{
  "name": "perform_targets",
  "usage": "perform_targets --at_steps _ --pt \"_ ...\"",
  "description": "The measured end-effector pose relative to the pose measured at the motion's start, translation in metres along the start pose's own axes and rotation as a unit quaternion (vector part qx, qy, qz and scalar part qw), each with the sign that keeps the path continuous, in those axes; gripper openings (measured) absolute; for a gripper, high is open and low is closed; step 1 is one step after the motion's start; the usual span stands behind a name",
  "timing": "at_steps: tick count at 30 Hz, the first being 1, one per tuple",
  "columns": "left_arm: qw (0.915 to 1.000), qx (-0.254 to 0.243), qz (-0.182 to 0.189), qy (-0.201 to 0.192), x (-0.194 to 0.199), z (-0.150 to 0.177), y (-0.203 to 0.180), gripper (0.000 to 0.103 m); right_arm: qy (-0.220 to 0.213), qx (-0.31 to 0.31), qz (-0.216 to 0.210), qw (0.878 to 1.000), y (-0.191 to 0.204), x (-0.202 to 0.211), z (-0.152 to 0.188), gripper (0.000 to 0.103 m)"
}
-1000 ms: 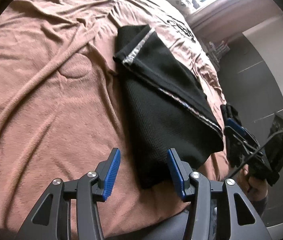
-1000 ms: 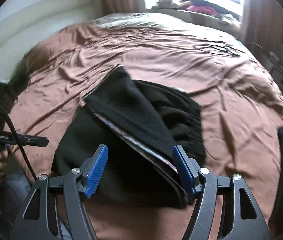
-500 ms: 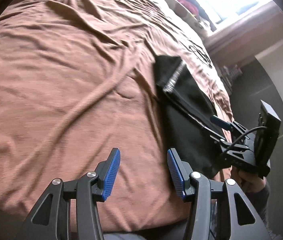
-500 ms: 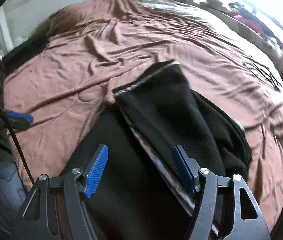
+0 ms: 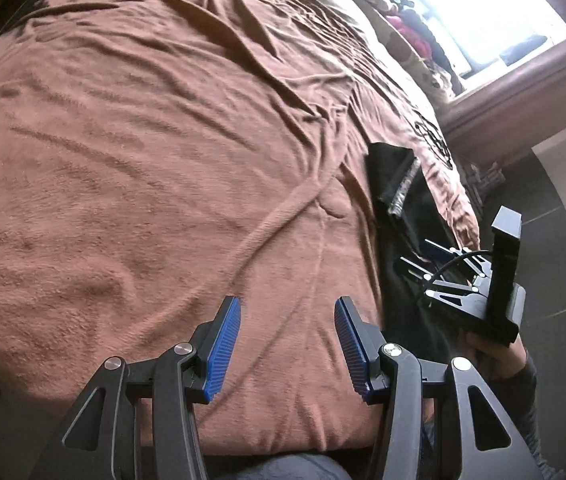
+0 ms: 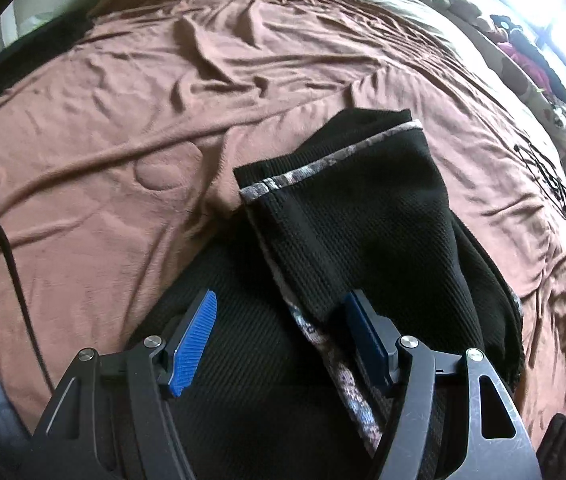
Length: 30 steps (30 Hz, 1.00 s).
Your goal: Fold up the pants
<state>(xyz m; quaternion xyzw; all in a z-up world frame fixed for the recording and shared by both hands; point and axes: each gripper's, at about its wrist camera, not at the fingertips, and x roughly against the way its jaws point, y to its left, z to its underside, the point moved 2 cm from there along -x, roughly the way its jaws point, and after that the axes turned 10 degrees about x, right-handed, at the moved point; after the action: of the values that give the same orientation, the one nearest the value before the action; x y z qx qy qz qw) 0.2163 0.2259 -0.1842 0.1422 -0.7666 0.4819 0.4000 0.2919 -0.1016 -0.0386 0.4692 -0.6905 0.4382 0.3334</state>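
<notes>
The black pants (image 6: 363, 240) lie folded on the brown bedspread (image 6: 123, 128), with a patterned grey trim along the folded edge. In the left wrist view the pants (image 5: 395, 184) sit far to the right. My right gripper (image 6: 283, 332) is open and hovers just over the near part of the pants, holding nothing. It also shows in the left wrist view (image 5: 447, 256), held in a hand. My left gripper (image 5: 287, 340) is open and empty over bare bedspread, well left of the pants.
The wrinkled brown bedspread (image 5: 143, 160) covers the whole bed. A window sill with clutter (image 5: 415, 20) runs along the far side. Dark floor (image 5: 555, 240) lies beyond the bed's right edge. The left gripper's cable (image 6: 11, 280) hangs at the left of the right wrist view.
My left gripper has swung left, away from the pants, which have slid to the right of its view. My right gripper has moved in closer over the pants. Both stayed open.
</notes>
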Motion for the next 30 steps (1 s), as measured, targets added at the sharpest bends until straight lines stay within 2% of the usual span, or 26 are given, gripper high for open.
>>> perform_targets --at_steps 4,5,7,9,10,11,12,22,30 --pt "1.0000 0.007 0.000 0.003 -0.004 -0.004 0.007 0.052 0.004 0.004 0.009 1.000 0.003 -0.010 -0.006 0.065" --pt "1.0000 0.008 0.000 0.004 -0.005 -0.004 0.009 0.052 0.004 0.007 0.012 1.000 0.003 -0.012 -0.008 0.061" --pt "0.9999 0.012 0.001 0.006 -0.007 -0.005 0.011 0.052 0.002 0.005 0.014 1.000 0.001 -0.011 -0.009 0.049" --pt "0.9999 0.013 0.003 0.007 -0.008 -0.006 0.011 0.052 0.002 -0.007 0.011 1.000 -0.005 -0.010 -0.012 0.026" --pt "0.9999 0.012 0.004 0.007 -0.008 -0.006 0.011 0.052 0.001 -0.014 0.003 1.000 -0.010 -0.009 -0.012 0.022" --pt "0.9999 0.011 0.005 0.007 -0.008 -0.006 0.010 0.052 -0.002 -0.025 -0.006 1.000 -0.014 -0.007 -0.014 0.011" --pt "0.9999 0.011 0.006 0.008 -0.009 -0.007 0.009 0.052 -0.004 -0.032 -0.007 0.999 -0.019 -0.005 -0.014 0.006" --pt "0.9997 -0.003 0.021 0.011 -0.013 -0.007 -0.008 0.052 -0.071 -0.110 -0.052 0.990 -0.067 0.042 0.002 0.005" --pt "0.9990 -0.020 0.033 0.021 -0.023 -0.004 -0.032 0.052 -0.118 -0.185 -0.054 0.974 -0.126 0.083 0.034 0.005"
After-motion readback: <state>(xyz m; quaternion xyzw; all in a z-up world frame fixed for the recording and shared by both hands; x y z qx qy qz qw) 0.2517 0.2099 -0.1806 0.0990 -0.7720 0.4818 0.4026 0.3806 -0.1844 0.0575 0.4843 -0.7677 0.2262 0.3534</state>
